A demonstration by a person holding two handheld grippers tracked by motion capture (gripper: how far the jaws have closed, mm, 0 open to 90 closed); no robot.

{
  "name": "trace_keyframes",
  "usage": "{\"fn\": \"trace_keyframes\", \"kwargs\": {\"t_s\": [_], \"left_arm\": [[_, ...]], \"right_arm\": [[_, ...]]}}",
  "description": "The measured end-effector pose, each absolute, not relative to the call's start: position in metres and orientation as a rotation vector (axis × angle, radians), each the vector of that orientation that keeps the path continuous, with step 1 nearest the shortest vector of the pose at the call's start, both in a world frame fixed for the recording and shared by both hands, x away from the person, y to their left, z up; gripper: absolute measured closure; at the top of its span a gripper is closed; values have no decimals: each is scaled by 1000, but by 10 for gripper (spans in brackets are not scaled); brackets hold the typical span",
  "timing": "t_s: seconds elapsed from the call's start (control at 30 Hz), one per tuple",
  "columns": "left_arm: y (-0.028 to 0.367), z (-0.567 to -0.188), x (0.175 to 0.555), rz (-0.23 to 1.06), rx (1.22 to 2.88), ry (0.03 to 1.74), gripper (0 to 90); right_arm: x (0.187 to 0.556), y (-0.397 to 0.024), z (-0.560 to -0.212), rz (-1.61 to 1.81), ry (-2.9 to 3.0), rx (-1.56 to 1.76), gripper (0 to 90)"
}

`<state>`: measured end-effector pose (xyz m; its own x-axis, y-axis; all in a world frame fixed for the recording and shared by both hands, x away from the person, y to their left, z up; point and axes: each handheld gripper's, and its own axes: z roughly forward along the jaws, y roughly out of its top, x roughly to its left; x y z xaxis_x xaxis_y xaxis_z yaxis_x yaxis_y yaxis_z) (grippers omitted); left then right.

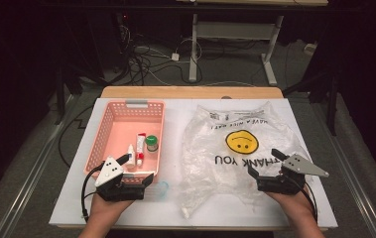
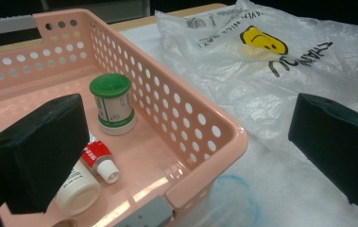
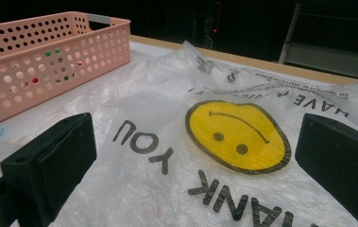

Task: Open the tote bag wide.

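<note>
Hovering at basket [image 1: 107, 130] near end: left gripper [image 1: 137, 168], jaws wide, empty | green-capped jar [image 1: 151, 143] ahead, nearest | right gripper [image 1: 264, 165] wide over bag [image 1: 210, 153].

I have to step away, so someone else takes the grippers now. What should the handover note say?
Left gripper: jaws open, nothing held, at the near end of the pink basket.
Right gripper: jaws open, nothing held, over the plastic bag.
In the basket: a green-capped jar, a red-and-white tube and a small white bottle.
The bag lies flat on the table.
Done: nothing picked up yet.
Left: probably moving the basket items into the bag.
</note>
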<state>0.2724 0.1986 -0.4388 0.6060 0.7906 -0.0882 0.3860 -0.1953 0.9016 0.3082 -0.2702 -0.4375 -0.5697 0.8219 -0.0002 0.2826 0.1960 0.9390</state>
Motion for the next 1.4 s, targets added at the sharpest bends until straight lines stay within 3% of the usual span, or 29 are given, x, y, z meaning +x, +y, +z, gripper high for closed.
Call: {"fn": "trace_keyframes", "kwargs": {"t_s": [0.6,0.9,1.4], "left_arm": [[195,-439,276,485,1820,952,0],[198,-436,273,487,1810,956,0],[198,-435,273,514,1817,952,0]], "right_arm": [[305,-278,-430,1348,1952,1051,0],[308,-304,-422,1293,1919,1118,5],[316,-364,-433,1173,1849,1331,142]]}}
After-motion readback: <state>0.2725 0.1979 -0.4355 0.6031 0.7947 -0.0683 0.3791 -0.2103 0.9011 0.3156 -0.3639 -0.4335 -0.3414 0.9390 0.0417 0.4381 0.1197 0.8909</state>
